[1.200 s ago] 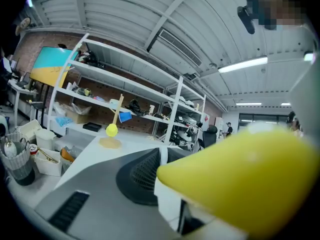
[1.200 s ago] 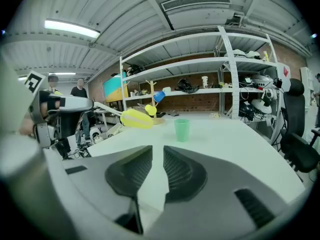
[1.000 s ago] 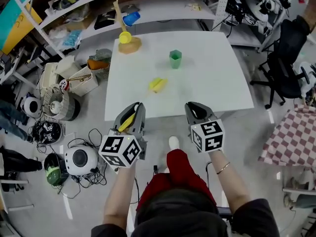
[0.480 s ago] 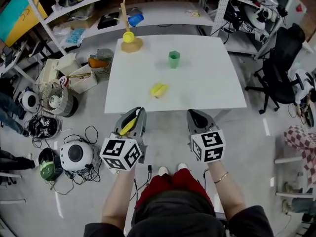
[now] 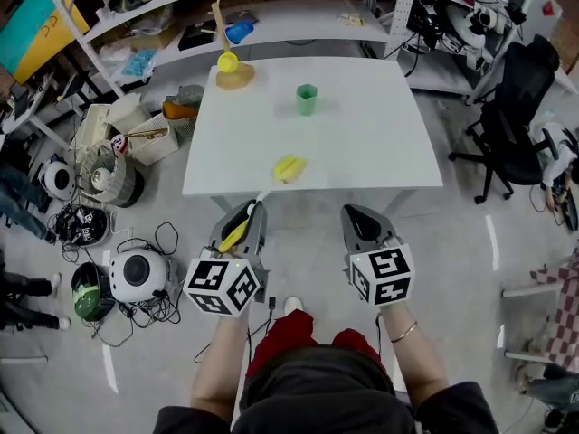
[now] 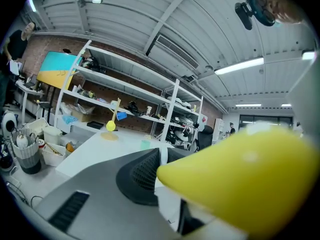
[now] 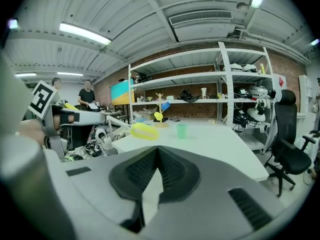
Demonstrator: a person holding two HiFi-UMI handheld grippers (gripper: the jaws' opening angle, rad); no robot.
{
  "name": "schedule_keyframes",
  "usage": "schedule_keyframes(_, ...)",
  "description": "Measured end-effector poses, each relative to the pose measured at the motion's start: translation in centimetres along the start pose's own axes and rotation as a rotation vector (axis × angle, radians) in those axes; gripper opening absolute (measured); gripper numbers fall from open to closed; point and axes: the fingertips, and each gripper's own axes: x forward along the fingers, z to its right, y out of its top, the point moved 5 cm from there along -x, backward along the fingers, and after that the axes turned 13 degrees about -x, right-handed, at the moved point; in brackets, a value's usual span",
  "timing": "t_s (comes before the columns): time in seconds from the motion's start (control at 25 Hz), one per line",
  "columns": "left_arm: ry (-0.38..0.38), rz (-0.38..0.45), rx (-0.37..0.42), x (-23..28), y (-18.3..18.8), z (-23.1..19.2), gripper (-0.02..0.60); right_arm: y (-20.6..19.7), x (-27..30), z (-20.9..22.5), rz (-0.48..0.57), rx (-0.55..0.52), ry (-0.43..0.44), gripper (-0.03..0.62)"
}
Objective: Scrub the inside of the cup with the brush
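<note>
The green cup (image 5: 307,99) stands upright on the white table (image 5: 380,152), towards its far side, and also shows as the small cup (image 6: 145,144) and the cup (image 7: 181,130). My left gripper (image 5: 246,210) is shut on a yellow brush (image 5: 237,229) whose pale tip points at the table; the brush's yellow body (image 6: 240,174) fills the left gripper view. My right gripper (image 5: 355,215) is shut with nothing in it, pads together at the right gripper's jaws (image 7: 157,166). Both grippers hang over the floor, short of the table's near edge and far from the cup.
A yellow lump (image 5: 289,167) lies near the table's front edge, also seen as the yellow lump (image 7: 144,131). A wooden cup stand (image 5: 226,61) with a yellow and a blue cup is at the far left corner. Cluttered floor items (image 5: 136,283) lie left; an office chair (image 5: 520,125) stands right.
In the head view the table has slid away towards the top. Both grippers, first over its near edge, now stand clear of it over the floor. The brush stays in the left gripper.
</note>
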Motion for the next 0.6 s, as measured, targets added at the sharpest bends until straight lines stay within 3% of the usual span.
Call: schedule_keyframes(0.6,0.109,0.073,-0.004,-5.0,-5.2,10.3,0.044,-3.6,-10.6,3.0,0.057,-0.022,0.085,0.018)
